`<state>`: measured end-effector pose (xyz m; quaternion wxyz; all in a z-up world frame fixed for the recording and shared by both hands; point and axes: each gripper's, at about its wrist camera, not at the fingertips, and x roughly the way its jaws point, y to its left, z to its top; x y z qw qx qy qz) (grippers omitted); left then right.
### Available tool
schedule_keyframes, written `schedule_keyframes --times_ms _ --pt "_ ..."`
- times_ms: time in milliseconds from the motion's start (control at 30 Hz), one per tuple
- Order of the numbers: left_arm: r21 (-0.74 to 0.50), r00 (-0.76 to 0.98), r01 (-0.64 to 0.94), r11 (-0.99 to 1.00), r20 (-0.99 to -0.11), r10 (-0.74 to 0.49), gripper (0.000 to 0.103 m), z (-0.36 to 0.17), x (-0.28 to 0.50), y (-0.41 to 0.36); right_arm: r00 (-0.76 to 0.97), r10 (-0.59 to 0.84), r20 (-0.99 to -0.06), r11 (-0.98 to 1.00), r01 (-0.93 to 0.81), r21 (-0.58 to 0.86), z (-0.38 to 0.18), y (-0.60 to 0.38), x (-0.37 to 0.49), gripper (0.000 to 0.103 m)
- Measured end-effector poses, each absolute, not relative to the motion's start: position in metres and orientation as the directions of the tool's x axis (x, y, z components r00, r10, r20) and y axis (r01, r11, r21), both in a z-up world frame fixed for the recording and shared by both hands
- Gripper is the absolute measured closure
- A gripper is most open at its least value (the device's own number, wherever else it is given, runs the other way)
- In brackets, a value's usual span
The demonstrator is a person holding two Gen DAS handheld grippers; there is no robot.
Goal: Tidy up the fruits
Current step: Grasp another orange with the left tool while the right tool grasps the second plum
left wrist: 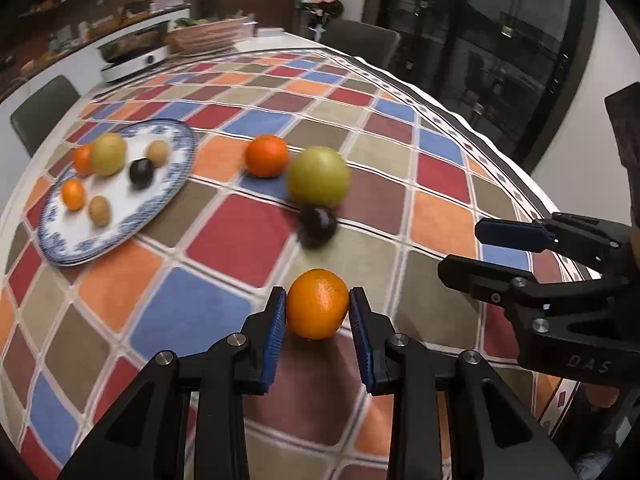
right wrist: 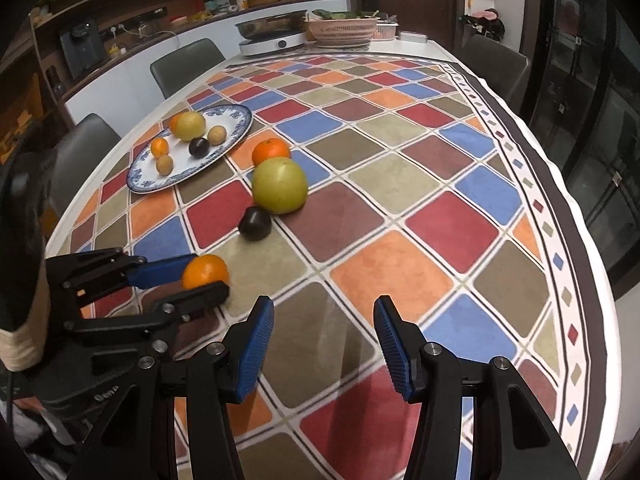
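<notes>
Checkered tablecloth fills the frame; low at centre, our left gripper pinches a round orange tangerine, blue pads touching both flanks. Our right gripper hangs open, empty. Round skin could slip and roll away before reaching the blue-rimmed porcelain plate at left.

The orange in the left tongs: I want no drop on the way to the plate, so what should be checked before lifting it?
1. Left tongs pads on both sides of the round orange: ok.
2. Firm grip: cannot tell.
3. Orange off the checked tablecloth: cannot tell.
4. Bare spot on the blue-patterned white plate: ok.
5. Right tongs open, holding nothing: ok.
6. Green apple and dark plum off the path to the plate: cannot tell.
</notes>
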<state>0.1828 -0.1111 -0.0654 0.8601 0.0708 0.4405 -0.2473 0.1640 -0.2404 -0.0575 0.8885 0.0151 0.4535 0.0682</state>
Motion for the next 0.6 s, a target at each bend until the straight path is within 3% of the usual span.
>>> schedule_keyframes --times_ms 533,600 --pt "-0.062 0.569 0.305 0.95 -0.788 -0.234 0.071 -0.058 0.203 -0.052 0.593 0.244 -0.768 0.968 -0.197 0.156 -0.063 -0.188 0.222 0.051" --pt "-0.065 0.568 0.298 0.952 -0.79 -0.232 0.071 -0.06 0.205 -0.05 0.587 0.235 -0.775 0.971 -0.183 0.156 -0.068 -0.186 0.228 0.059"
